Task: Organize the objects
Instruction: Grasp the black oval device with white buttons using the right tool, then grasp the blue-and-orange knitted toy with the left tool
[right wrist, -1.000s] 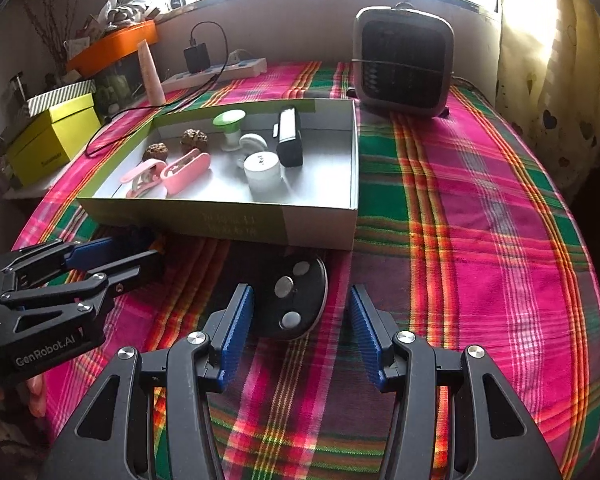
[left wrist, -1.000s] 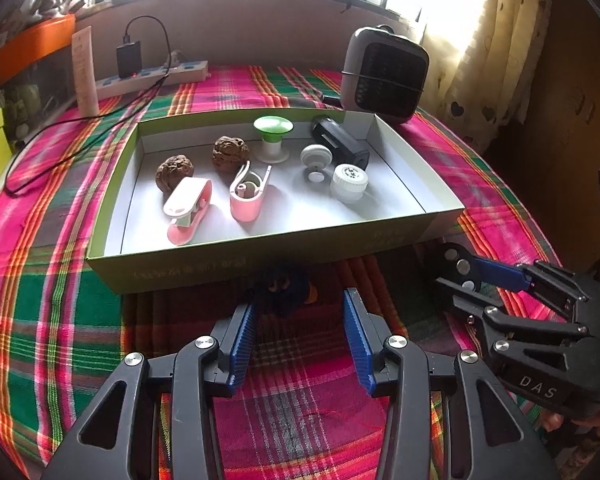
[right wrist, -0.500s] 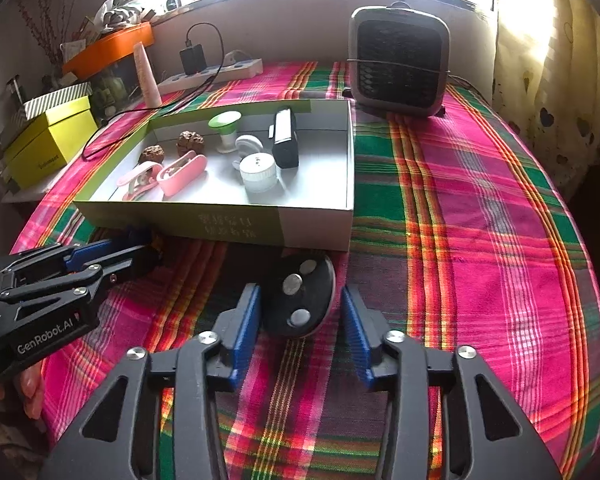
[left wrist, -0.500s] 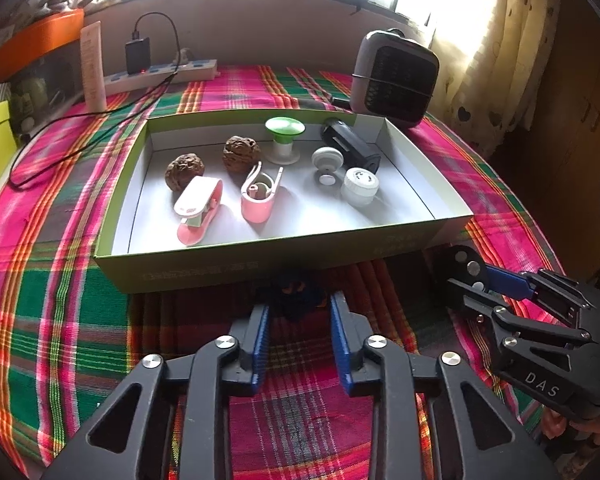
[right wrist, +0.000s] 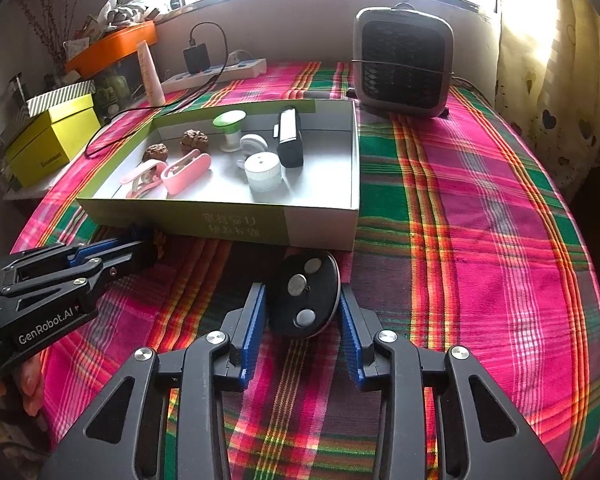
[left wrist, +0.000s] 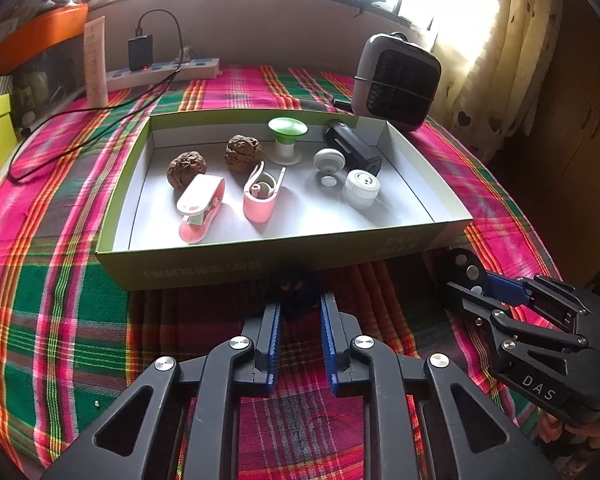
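A small dark blue fuzzy object (left wrist: 296,286) lies on the plaid cloth just in front of the green box (left wrist: 260,264); my left gripper (left wrist: 299,301) is shut on it. A black disc (right wrist: 304,300) with three silver studs sits between my right gripper's (right wrist: 301,296) blue pads, which are closing and touch both of its edges. In the right wrist view the left gripper (right wrist: 146,240) reaches in from the left toward the box (right wrist: 320,228). Inside the box lie two walnuts (left wrist: 186,166), pink clips (left wrist: 260,196), a green-topped spool (left wrist: 287,136), a white cap (left wrist: 361,188) and a black device (left wrist: 352,146).
A grey heater (right wrist: 404,68) stands behind the box at the right. A power strip (left wrist: 168,72) with a charger and a cable runs along the back left beside a pale tube (left wrist: 96,68). A yellow box (right wrist: 52,144) sits off the table's left edge. A curtain (left wrist: 512,48) hangs at the right.
Both grippers have narrowed their jaws. The left pads have come in onto the dark blue object, and the right pads have come in against the black disc. Neither hand has shifted.
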Tool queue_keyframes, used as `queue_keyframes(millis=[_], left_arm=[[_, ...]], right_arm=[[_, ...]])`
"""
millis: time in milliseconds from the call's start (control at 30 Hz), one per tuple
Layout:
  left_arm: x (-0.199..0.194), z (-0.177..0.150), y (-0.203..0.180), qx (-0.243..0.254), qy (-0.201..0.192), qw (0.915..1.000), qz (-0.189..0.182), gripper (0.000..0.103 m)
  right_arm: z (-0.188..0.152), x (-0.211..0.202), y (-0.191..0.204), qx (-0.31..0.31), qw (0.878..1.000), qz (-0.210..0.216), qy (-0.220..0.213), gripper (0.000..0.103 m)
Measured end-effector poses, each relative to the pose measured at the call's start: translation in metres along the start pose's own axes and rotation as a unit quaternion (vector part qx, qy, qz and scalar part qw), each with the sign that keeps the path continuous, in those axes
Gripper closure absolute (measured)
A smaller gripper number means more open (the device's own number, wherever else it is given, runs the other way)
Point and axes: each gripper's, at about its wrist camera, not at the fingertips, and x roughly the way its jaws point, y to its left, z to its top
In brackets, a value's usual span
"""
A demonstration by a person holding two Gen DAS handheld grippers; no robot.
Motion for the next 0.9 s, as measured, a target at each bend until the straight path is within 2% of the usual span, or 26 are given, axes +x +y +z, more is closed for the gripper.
queue_keyframes(millis=[900], left_arm=[[-0.013, -0.009, -0.011, 0.022, -0.011, 0.9995, -0.018, 0.088]], right_arm=[[-0.002, -0.007, 0.002, 0.001, 1.000, 0.011, -0.013, 0.067]])
